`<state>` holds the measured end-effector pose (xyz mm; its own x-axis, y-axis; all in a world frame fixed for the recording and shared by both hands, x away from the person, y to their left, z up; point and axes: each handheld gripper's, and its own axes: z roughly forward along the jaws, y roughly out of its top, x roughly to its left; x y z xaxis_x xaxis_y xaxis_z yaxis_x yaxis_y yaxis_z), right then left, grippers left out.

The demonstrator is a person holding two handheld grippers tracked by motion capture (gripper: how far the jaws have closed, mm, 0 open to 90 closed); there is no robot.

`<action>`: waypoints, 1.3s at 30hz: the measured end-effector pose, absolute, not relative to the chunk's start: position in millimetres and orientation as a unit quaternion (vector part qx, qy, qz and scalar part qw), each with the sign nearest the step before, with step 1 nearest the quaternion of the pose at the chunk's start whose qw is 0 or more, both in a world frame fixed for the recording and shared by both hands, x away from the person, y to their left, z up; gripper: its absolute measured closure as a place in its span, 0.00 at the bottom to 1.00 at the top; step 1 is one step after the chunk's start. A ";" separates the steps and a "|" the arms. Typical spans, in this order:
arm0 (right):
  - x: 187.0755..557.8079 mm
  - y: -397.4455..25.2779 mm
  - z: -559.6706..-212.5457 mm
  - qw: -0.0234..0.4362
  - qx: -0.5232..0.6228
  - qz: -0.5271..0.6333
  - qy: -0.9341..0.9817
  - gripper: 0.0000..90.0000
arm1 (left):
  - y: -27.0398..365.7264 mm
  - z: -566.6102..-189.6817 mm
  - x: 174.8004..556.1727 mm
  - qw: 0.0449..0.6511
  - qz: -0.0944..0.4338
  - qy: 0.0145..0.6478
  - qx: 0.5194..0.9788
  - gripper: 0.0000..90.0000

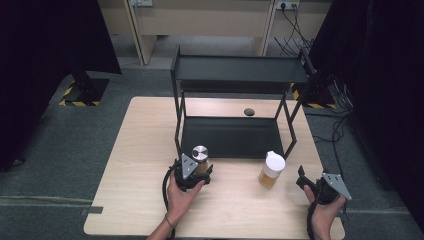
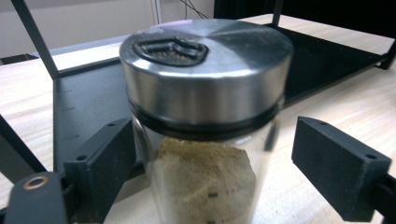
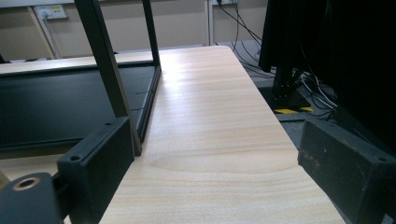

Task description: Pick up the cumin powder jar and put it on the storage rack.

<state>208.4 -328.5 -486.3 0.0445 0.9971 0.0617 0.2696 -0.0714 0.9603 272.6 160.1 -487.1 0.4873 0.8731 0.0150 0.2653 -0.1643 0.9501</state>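
— How is the black two-jaw left gripper (image 1: 201,170) held?
— It is gripped from below by the left hand (image 1: 181,194), forearm raised from the near edge. Its jaws are spread, gaps seen on both sides.
— And the black two-jaw right gripper (image 1: 301,176)?
— It is held low by the right hand (image 1: 324,212), jaws wide apart, nothing between them.

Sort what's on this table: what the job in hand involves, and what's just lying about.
In the job:
left gripper, jaws open around it
glass spice jar with steel lid
black two-tier metal rack

Lying about:
white-lidded jar of amber liquid
small dark round object
right gripper, open
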 end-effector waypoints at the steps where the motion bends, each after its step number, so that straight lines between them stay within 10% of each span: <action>1: 208.4 -328.4 -486.3 0.419 0.589 0.435 0.537 0.12 | 159.8 -487.1 273.4 0.502 0.302 0.407 0.700 0.16; 17: 208.5 -329.0 -486.2 0.418 0.587 0.435 0.540 0.12 | 156.7 -486.1 280.1 0.500 0.303 0.414 0.698 0.34; 39: 208.6 -328.6 -485.9 0.418 0.585 0.434 0.544 0.12 | 159.6 -483.6 268.1 0.519 0.334 0.386 0.685 0.34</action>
<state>208.6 -328.6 -485.9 0.0326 0.9981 0.0524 0.2734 -0.0593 0.9601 268.1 159.6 -483.6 0.4787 0.8761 0.0569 0.1823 -0.1626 0.9697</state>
